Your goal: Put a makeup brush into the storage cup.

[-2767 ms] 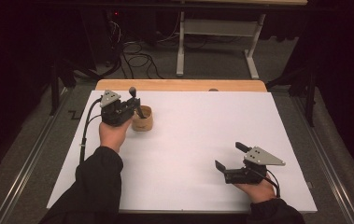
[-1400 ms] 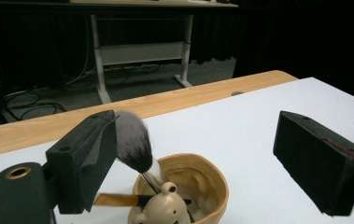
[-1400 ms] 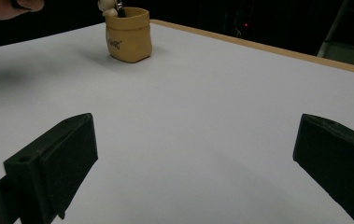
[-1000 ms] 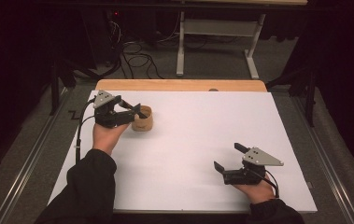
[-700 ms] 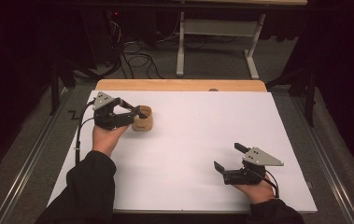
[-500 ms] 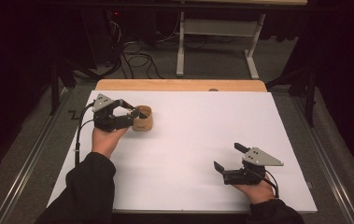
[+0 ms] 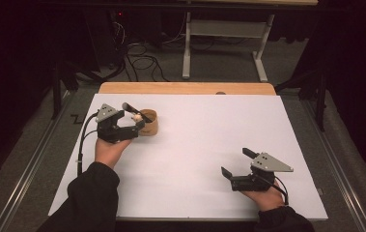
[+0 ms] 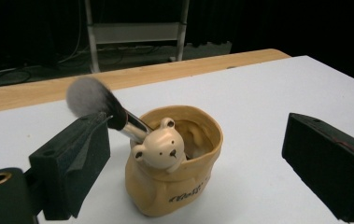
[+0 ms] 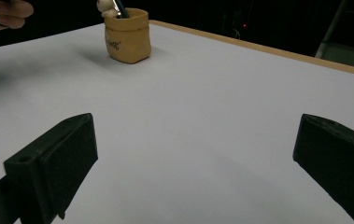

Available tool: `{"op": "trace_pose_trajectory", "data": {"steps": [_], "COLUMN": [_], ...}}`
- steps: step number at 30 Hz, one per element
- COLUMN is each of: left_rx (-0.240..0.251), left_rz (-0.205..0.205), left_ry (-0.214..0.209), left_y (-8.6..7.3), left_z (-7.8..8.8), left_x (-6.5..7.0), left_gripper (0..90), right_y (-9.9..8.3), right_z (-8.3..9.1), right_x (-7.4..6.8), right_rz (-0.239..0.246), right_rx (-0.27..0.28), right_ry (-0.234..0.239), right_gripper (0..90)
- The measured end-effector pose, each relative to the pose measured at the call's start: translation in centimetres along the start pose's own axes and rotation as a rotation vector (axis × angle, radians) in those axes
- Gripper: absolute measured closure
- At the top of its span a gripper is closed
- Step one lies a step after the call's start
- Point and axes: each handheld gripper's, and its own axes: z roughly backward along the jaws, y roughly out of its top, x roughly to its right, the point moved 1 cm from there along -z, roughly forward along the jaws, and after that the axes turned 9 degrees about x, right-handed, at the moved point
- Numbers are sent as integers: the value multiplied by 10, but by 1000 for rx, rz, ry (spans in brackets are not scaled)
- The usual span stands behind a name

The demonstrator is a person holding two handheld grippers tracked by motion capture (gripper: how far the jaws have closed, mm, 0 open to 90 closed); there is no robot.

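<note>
High view: left gripper (image 7: 133, 119) sits at the far left of the white table (image 7: 209, 145), right by the tan bear pot (image 7: 147, 122). A makeup brush (image 7: 129, 108) stands in the pot, bristle end up, leaning left over the gripper. Right gripper (image 7: 238, 163) rests near the front right, well apart from the pot, nothing between its jaws. Wooden strip (image 7: 185, 88) along the far edge; cables and a desk frame on the floor behind, none in the way.

Left gripper view: jaws have just been opening and stand wide, one on each side of the pot (image 8: 174, 163), pads clear of it. Brush (image 8: 104, 105) is let go, its ferrule passing just beside the left pad (image 8: 72, 163), whether touching I can't tell. Fluffy head sticks out above the bear figure on the rim. Judgement: brush is light, handle stiff and smooth so likely slippery, bristles soft, so pinch the ferrule or handle. Pot looks like ceramic or resin, rigid and possibly breakable, and may tip if the leaning brush is nudged.

Right gripper view: jaws wide apart, empty, bare table between. Pot (image 9: 127, 35) far off at top left, brush handle (image 9: 120, 7) poking up; the other hand (image 9: 6, 14) at the corner.
</note>
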Motion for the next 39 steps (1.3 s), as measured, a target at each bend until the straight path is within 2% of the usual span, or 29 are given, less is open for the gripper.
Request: {"op": "trace_pose_trajectory", "data": {"steps": [8, 13, 16, 19, 22, 25, 30, 32, 35, 39], "left_rx": [-19, -24, -34, -26, -30, -33, -23, -15, 3, 1], "left_rz": [-21, -21, -34, -32, -55, -55, -79, -54, -42, -75], "left_ry": [-22, -50, -68, -87, -90, -95, -110, -120, -125, -138], "left_y": [-8, -13, -17, -21, -26, -32, -45, -49, -52, -57], "left_z": [14, 25, 32, 40, 47, 54, 70, 76, 86, 94], "left_x": [6, 12, 16, 21, 25, 27, 28, 26, 25, 29], "left_gripper": [55, 35, 22, 7, 4, 2, 2, 2, 2, 2], "right_y": [0, 1, 1, 1, 1, 2, 3, 3, 3, 4], "right_z": [0, 1, 1, 1, 2, 3, 4, 4, 4, 5], "right_x": [0, 0, 1, 1, 1, 2, 2, 2, 2, 2], "right_rz": [1, 2, 4, 3, 2, 1, -2, 0, 2, 0], "right_rx": [4, 5, 6, 10, 12, 15, 20, 22, 23, 28], "right_ry": [-4, -7, -7, -9, -13, -15, -22, -23, -26, -30], "right_gripper": [2, 2, 2, 2, 2, 2, 2, 2, 2, 2]}}
